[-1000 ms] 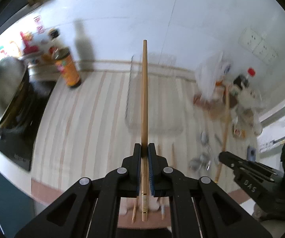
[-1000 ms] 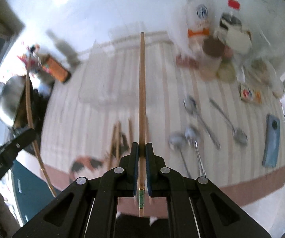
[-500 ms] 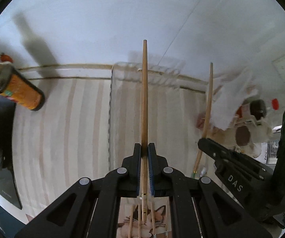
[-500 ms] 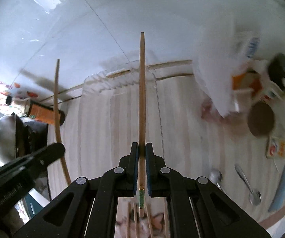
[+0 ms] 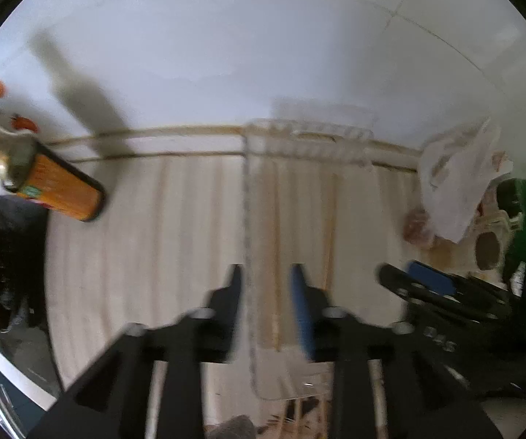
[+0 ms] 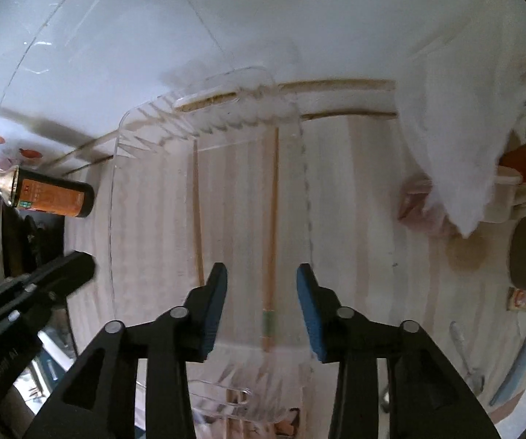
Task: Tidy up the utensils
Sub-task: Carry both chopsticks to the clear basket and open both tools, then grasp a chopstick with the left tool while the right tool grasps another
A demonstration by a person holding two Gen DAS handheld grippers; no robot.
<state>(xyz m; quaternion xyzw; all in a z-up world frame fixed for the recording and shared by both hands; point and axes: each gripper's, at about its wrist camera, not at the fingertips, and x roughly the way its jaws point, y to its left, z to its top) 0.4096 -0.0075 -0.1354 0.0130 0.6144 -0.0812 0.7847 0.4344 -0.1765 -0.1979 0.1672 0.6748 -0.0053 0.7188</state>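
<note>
Surface: striped cloth over the surface (image 6: 365,219), white tiled wall behind; I look steeply down on it through both wrist views.
Tray: a clear plastic tray (image 6: 116,197) sits mid-surface, its far end close to the wall.
Chopsticks: two lie lengthwise inside the tray, one (image 6: 272,226) between my right jaws' line of sight with a green band near its near end, the other (image 6: 197,219) further left. In the blurred left view I make out two pale sticks (image 5: 330,226) in the tray too.
Left gripper: my left gripper (image 5: 267,300) hangs over the tray's left wall, jaws opening, nothing pinched between them.
Right gripper: my right gripper (image 6: 261,300) hangs over the tray, jaws opening, with the banded chopstick lying free below the gap and not touched by the pads.
Done: I judge both chopsticks delivered to the tray.
Left to do: spoons (image 6: 467,358) lie loose on the cloth at the right, beside a blue flat item (image 6: 518,362) I cannot identify. More sticks seem to lie past the tray's near end (image 5: 299,413), too blurred to count. These still need sorting, I judge.
Clutter: an orange-labelled bottle (image 6: 49,197) at left and a white bag (image 6: 456,139) at right stand clear of the tray.
</note>
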